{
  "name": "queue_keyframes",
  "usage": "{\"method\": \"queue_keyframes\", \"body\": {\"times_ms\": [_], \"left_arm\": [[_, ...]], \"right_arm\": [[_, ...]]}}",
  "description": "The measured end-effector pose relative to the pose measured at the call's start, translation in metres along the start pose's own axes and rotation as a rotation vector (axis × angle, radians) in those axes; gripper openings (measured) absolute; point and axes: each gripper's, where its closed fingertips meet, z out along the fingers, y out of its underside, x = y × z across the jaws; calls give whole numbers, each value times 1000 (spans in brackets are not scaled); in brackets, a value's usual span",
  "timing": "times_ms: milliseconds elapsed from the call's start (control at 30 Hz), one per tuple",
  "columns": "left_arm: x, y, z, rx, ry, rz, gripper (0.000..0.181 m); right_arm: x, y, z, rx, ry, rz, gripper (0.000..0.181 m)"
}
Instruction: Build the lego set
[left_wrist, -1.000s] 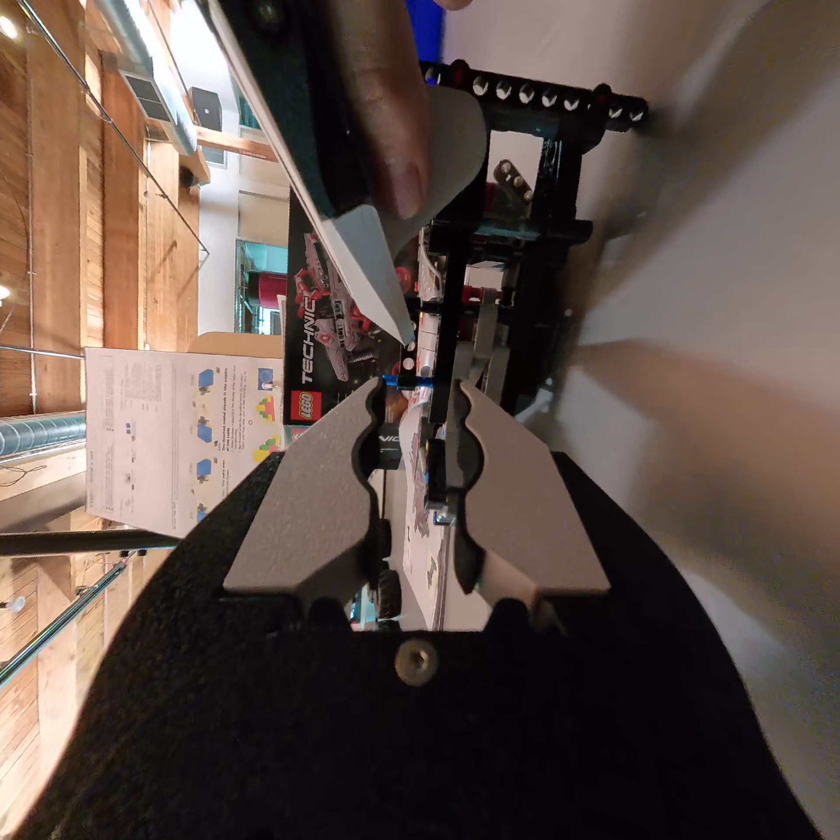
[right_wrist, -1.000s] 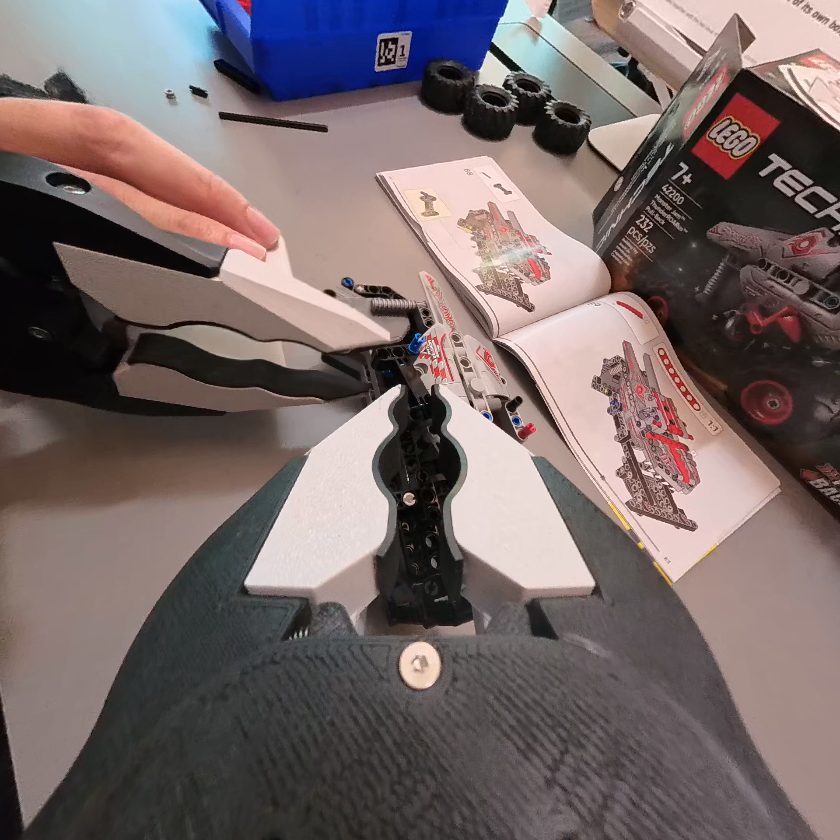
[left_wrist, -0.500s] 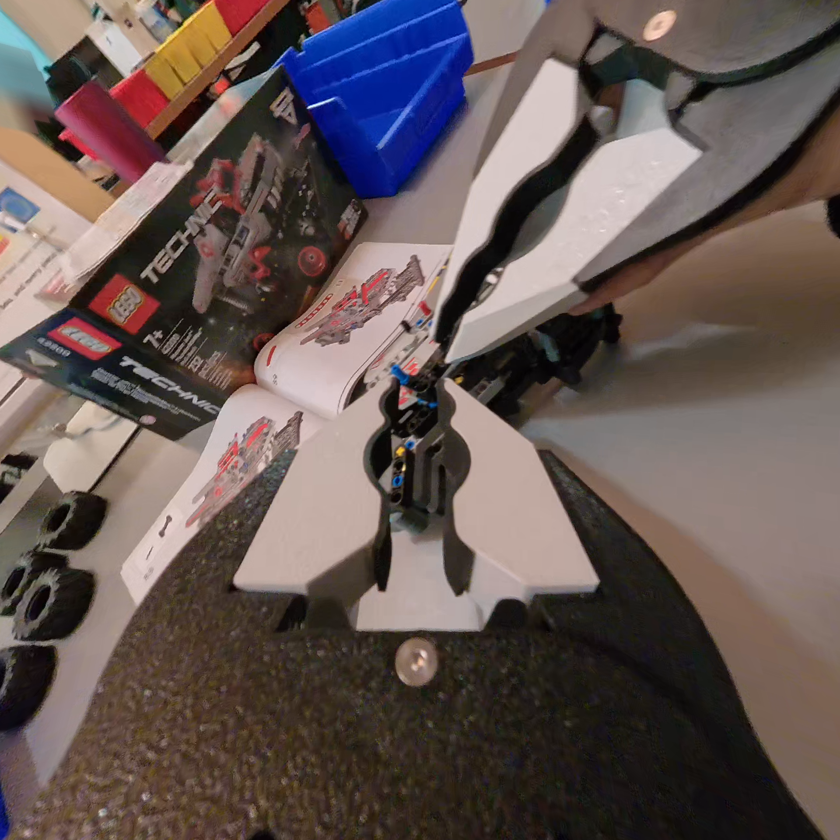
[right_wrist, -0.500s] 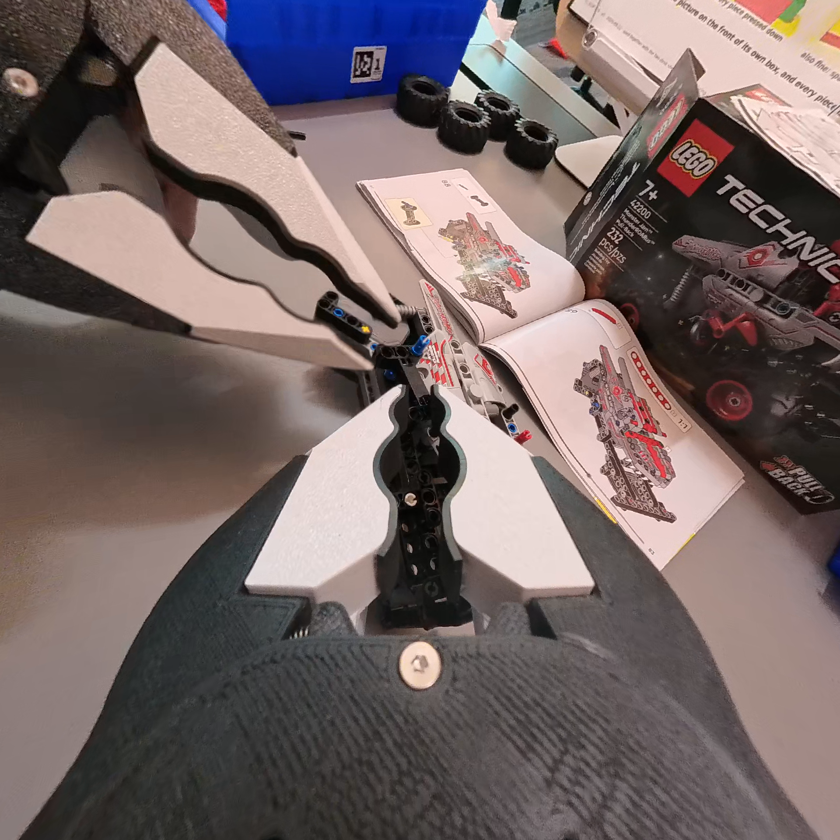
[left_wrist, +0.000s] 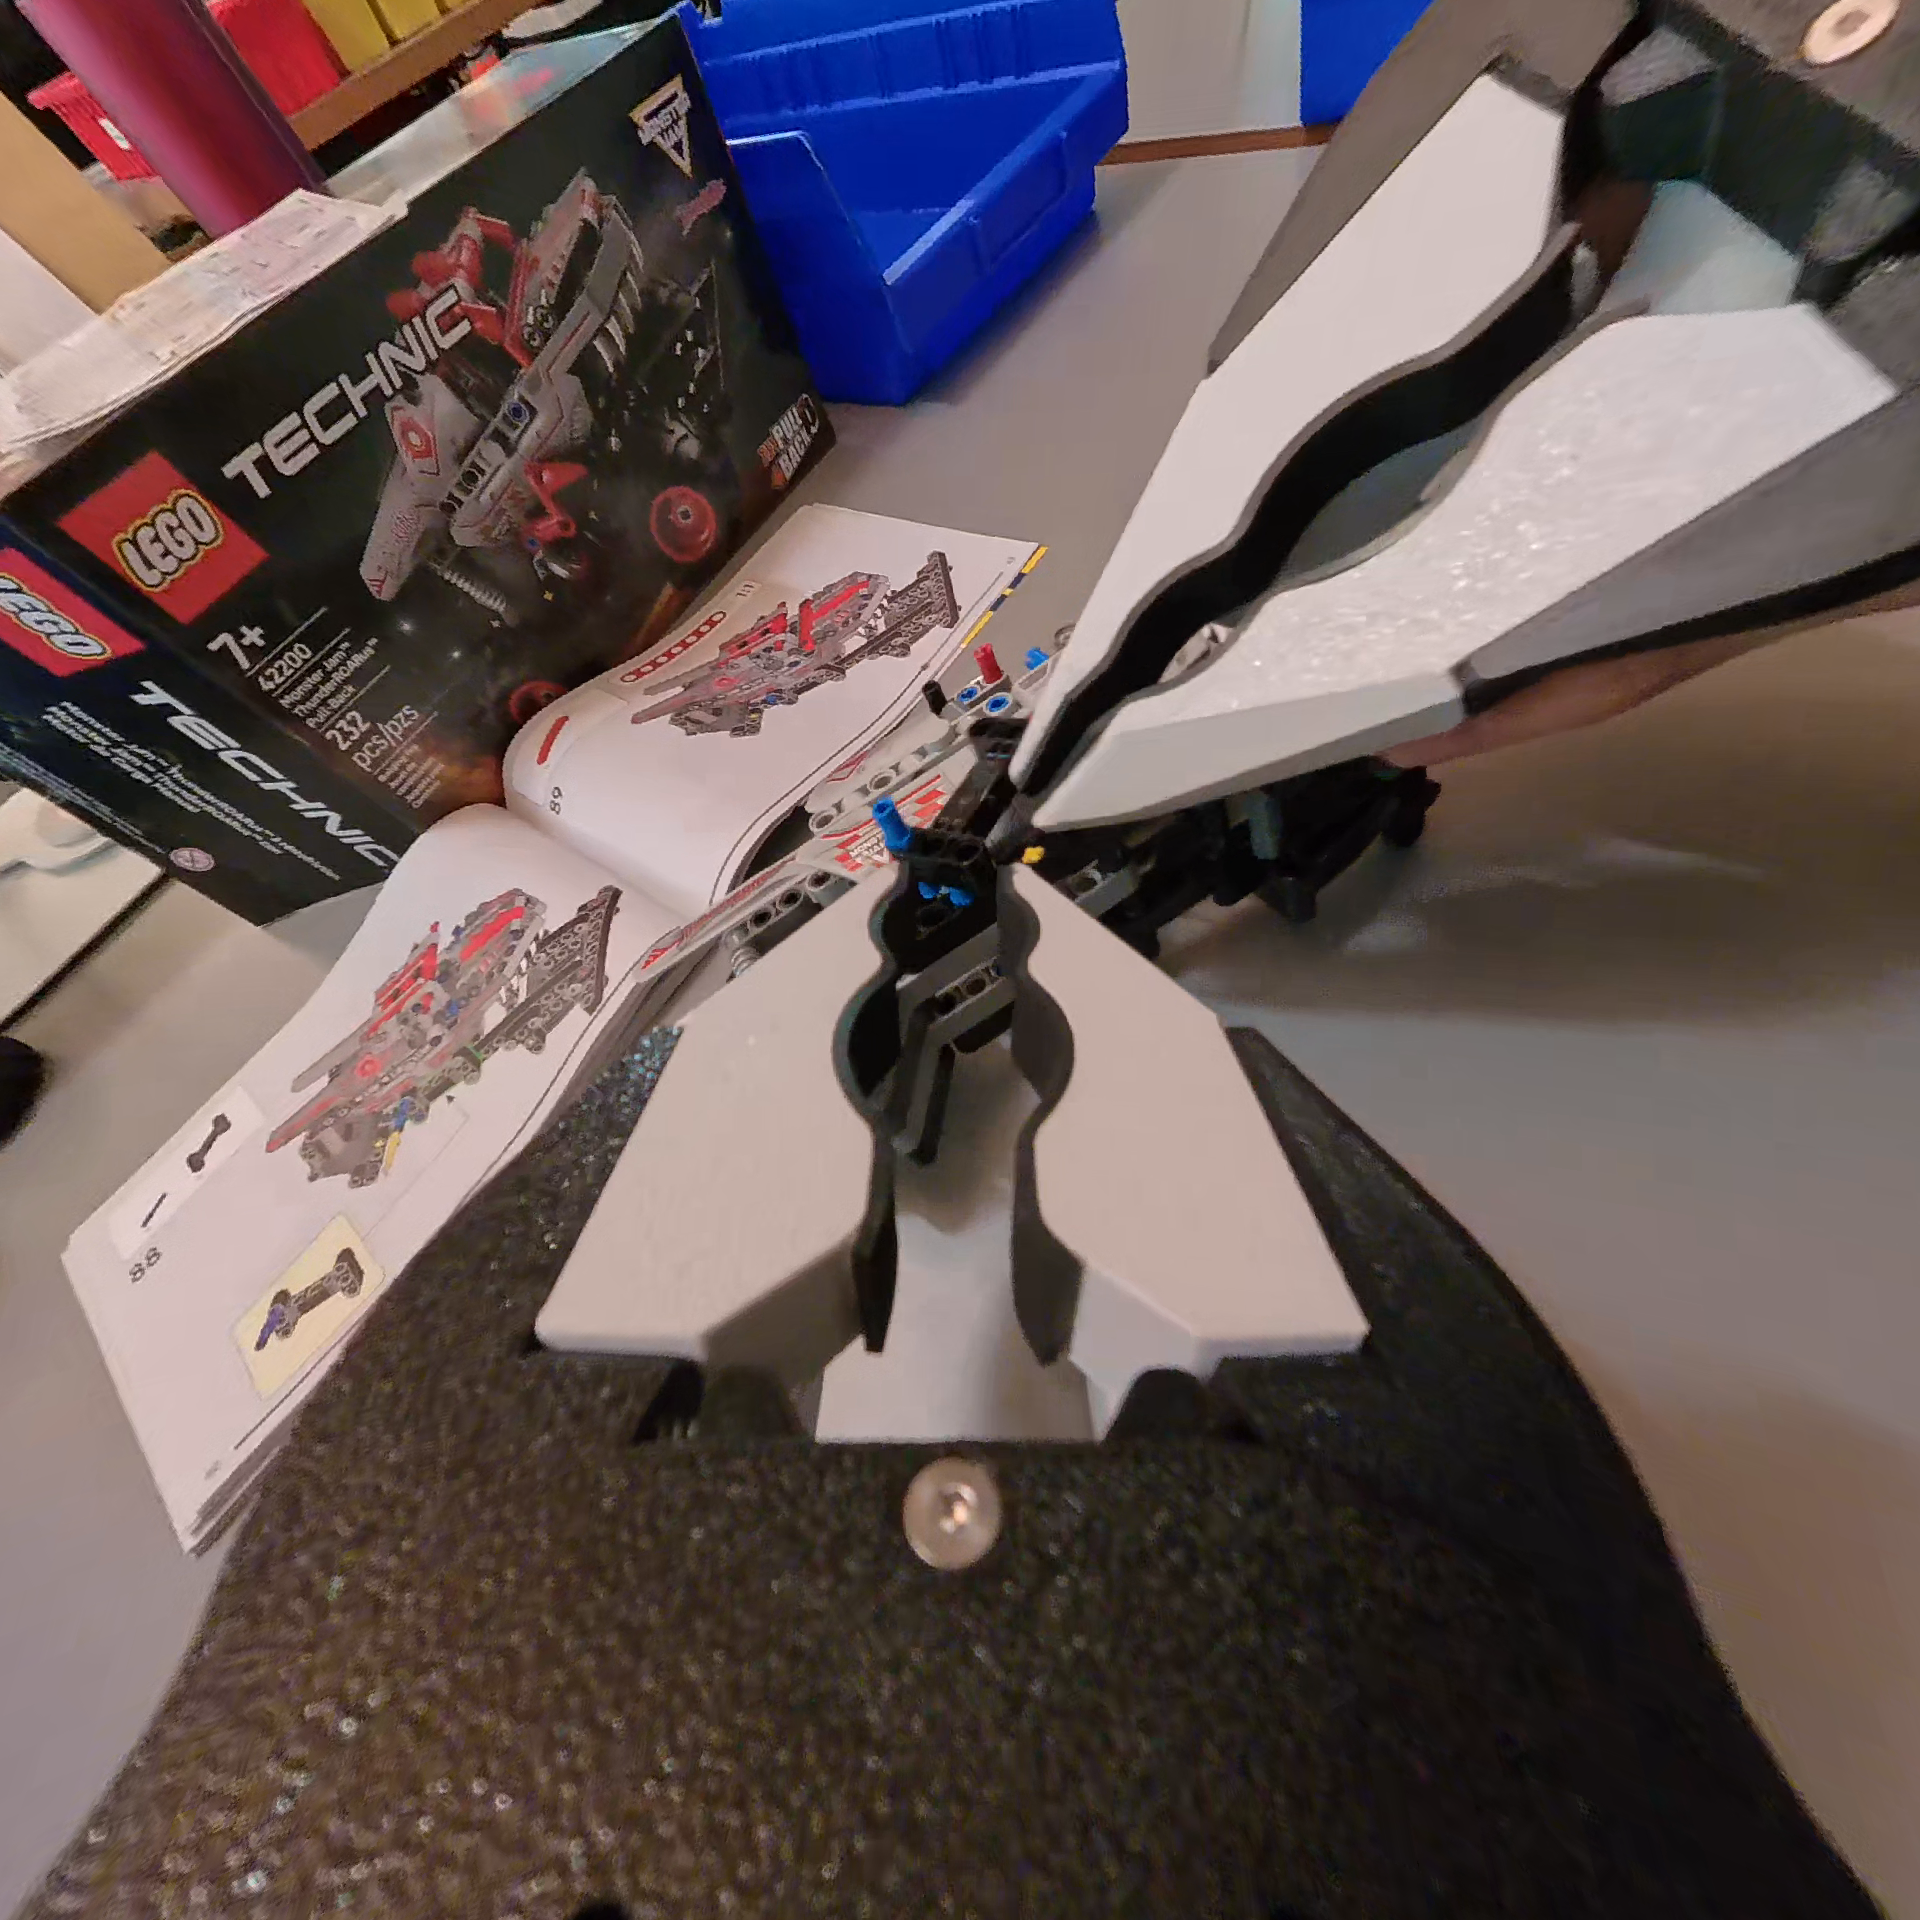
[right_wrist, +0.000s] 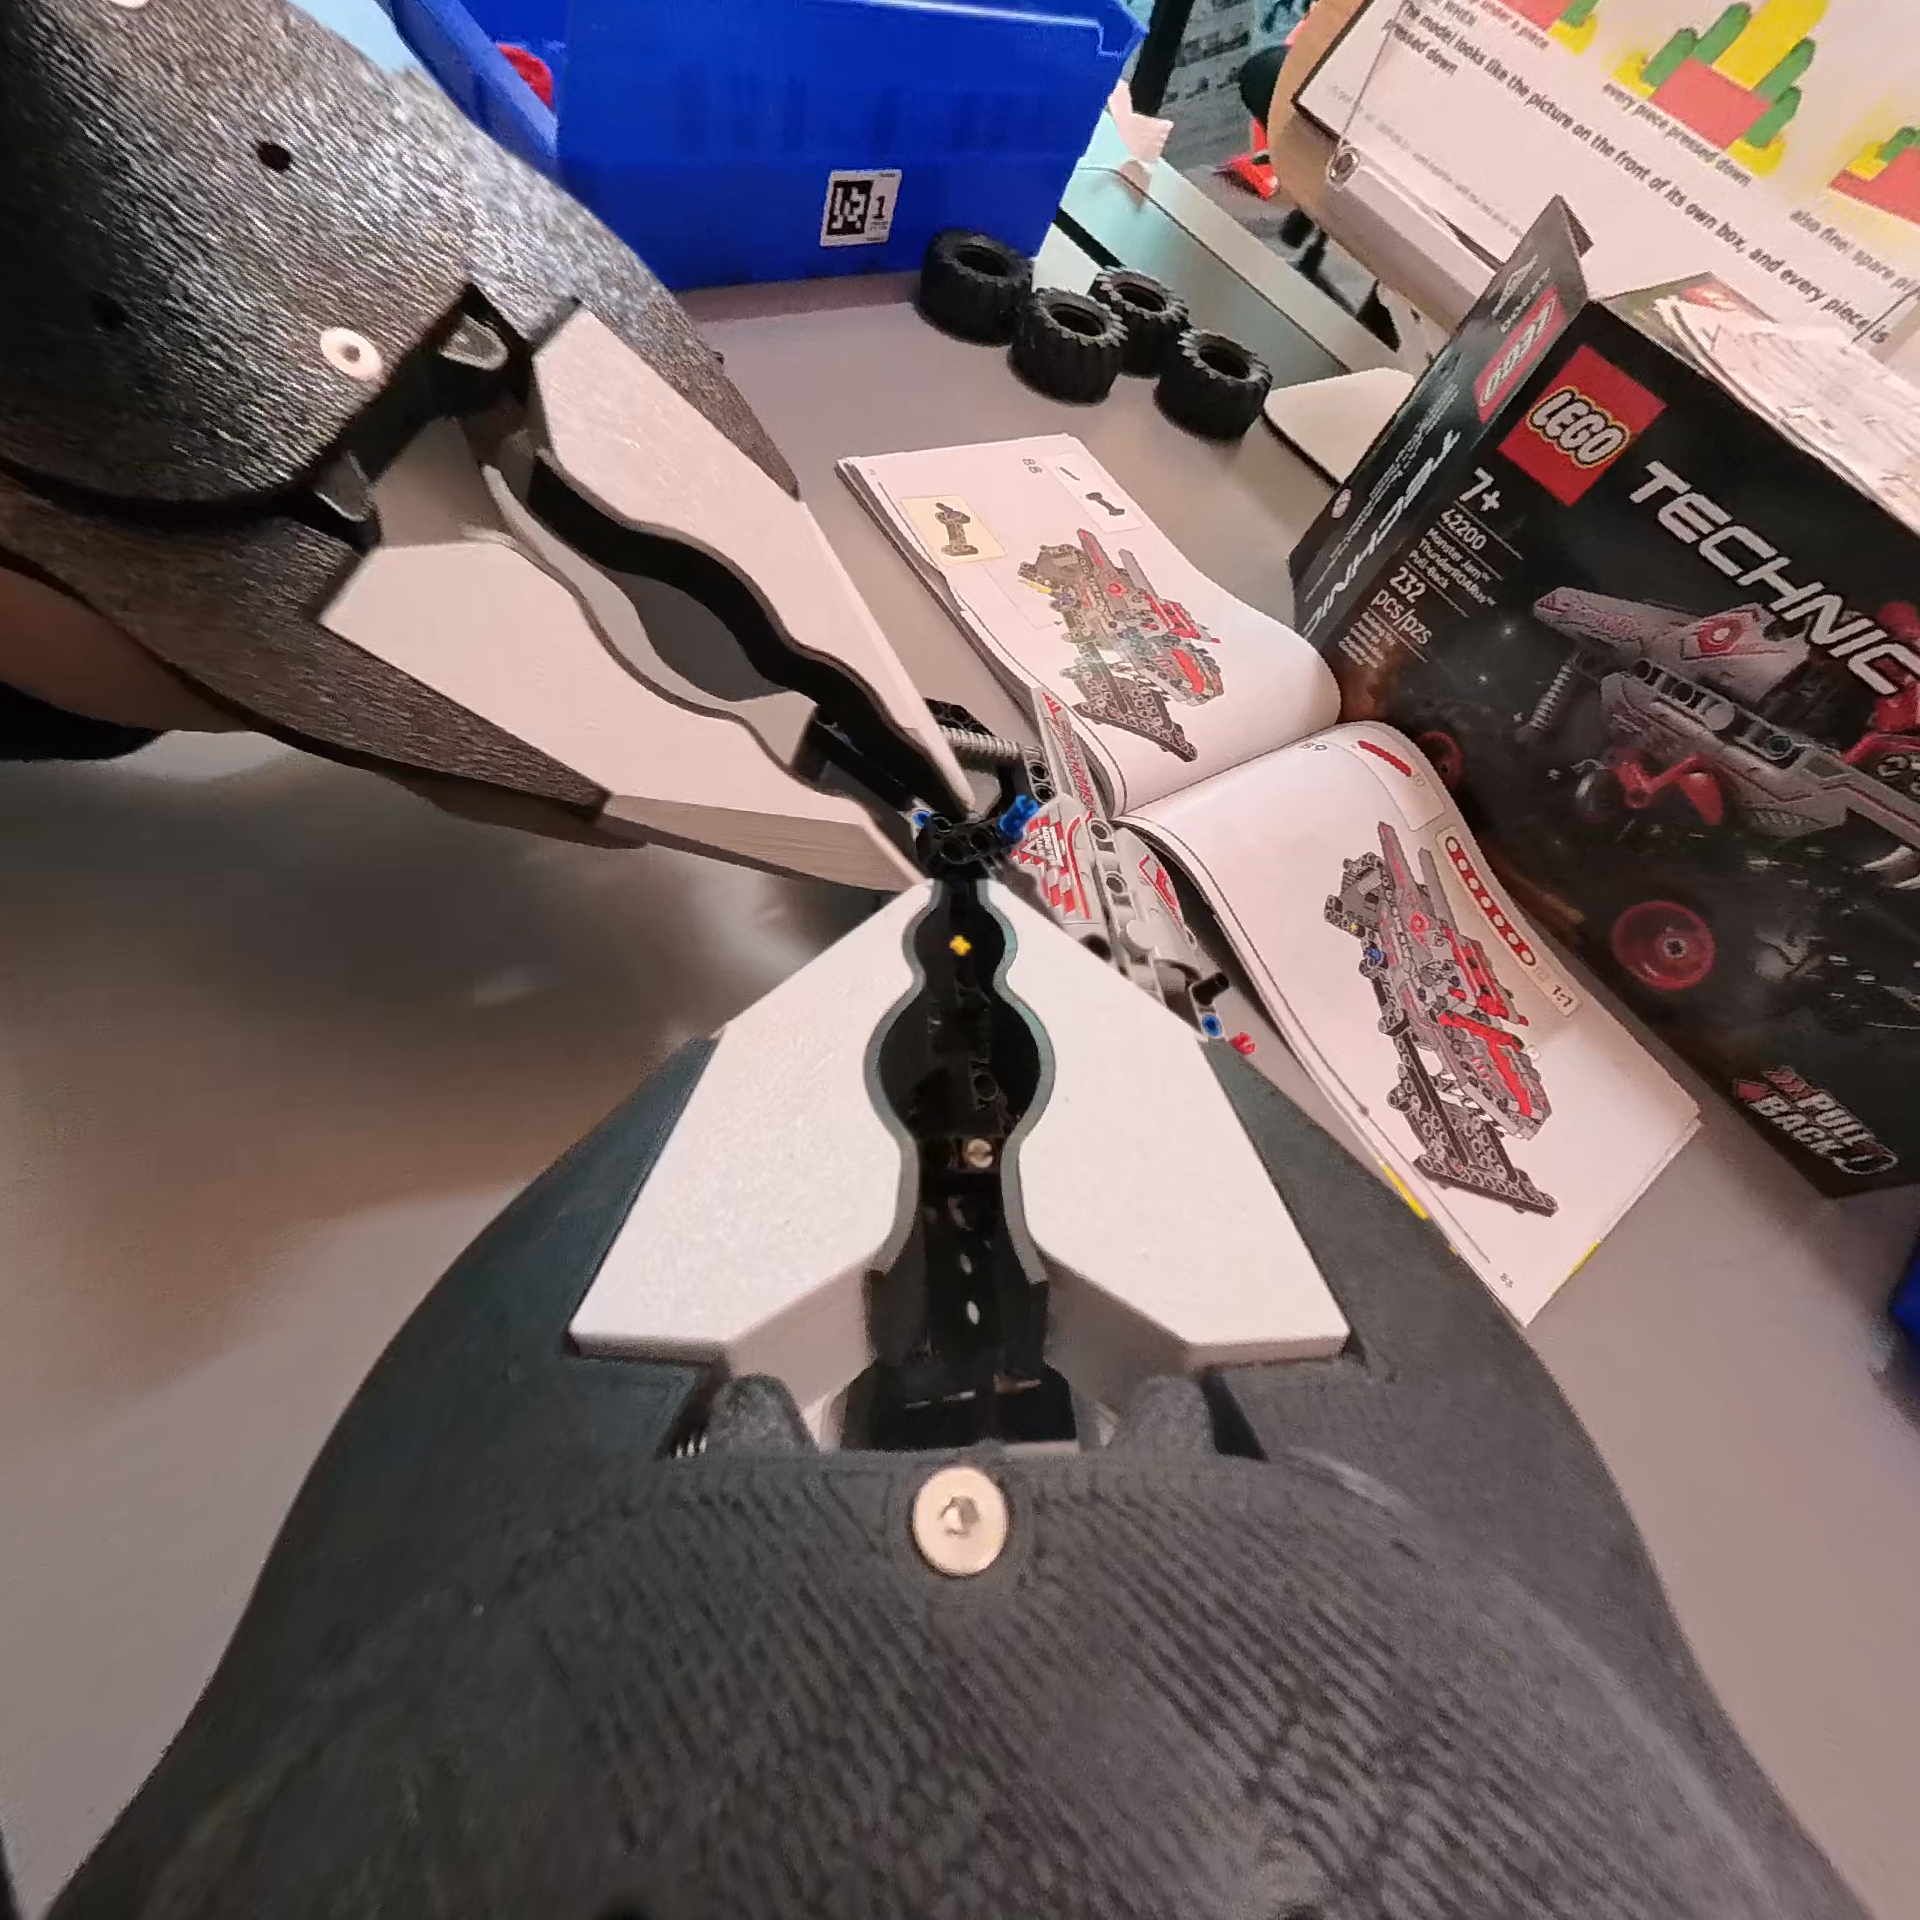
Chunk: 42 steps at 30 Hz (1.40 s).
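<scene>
My left tool (left_wrist: 951, 914) has swung upright, clamped on a small black connector (left_wrist: 940, 862), meeting my right tool (right_wrist: 961, 914), clamped on the black chassis (right_wrist: 971, 1101) above the bench (right_wrist: 312, 987); joining looks imminent.

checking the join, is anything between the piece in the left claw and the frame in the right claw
Nothing visible: the black piece in the left claw meets the frame at the right claw tip.

Each camera sits just behind its own hand-held gripper, close above the surface (left_wrist: 1558, 1039), facing the open instruction booklet (left_wrist: 416, 1091) (right_wrist: 1299, 831) from opposite sides. Both views share the booklet and the box (left_wrist: 416, 416) (right_wrist: 1662, 675) behind it.
</scene>
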Motion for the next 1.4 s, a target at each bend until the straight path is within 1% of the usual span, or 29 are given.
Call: {"method": "queue_keyframes", "body": {"times_ms": [33,100,233,300,400,433,500,533,600,633,700,767,800,867,1033,1200,1333,1400], "left_arm": [[0,-1,1,2,-2,-5,12],[1,-1,2,4,-4,-17,9],[-1,-1,2,11,-19,-9,0],[-8,0,0,17,-43,8,0],[-11,2,1,8,-33,-18,0],[-10,0,1,17,-22,-30,0],[-5,-2,2,17,2,-52,15],[-4,-3,3,17,0,-57,20],[-3,-4,8,16,0,-60,23],[-2,-5,10,16,1,-68,22],[-4,-7,12,20,-22,-67,13],[-7,-5,13,17,-39,-65,8],[-7,-5,14,17,-37,-70,8],[-7,-5,13,21,-27,-75,8],[-9,-4,12,36,-21,-108,6],[-8,-4,12,44,-36,-130,6],[-7,-5,13,49,-59,-135,6],[-7,-5,13,51,-72,-130,6]], "right_arm": [[-1,-2,-3,5,-14,2,3],[-1,-6,-10,16,-22,28,6],[3,-8,-19,29,12,56,18],[5,-8,-23,25,45,55,25],[9,-4,-21,6,107,56,31],[10,-5,-19,14,131,45,32],[12,-4,-16,14,178,21,33],[15,-4,-16,6,205,14,33],[20,-4,-18,2,257,17,33],[21,-4,-17,9,276,24,32],[23,-3,-16,32,315,37,31],[20,1,-12,31,317,40,30],[21,2,-11,37,332,38,34],[25,3,-12,35,376,5,31],[28,5,-12,35,416,-52,27],[19,4,-11,33,392,-150,30],[20,8,-9,-28,398,-294,29],[19,12,-5,-61,356,-327,28]]}}
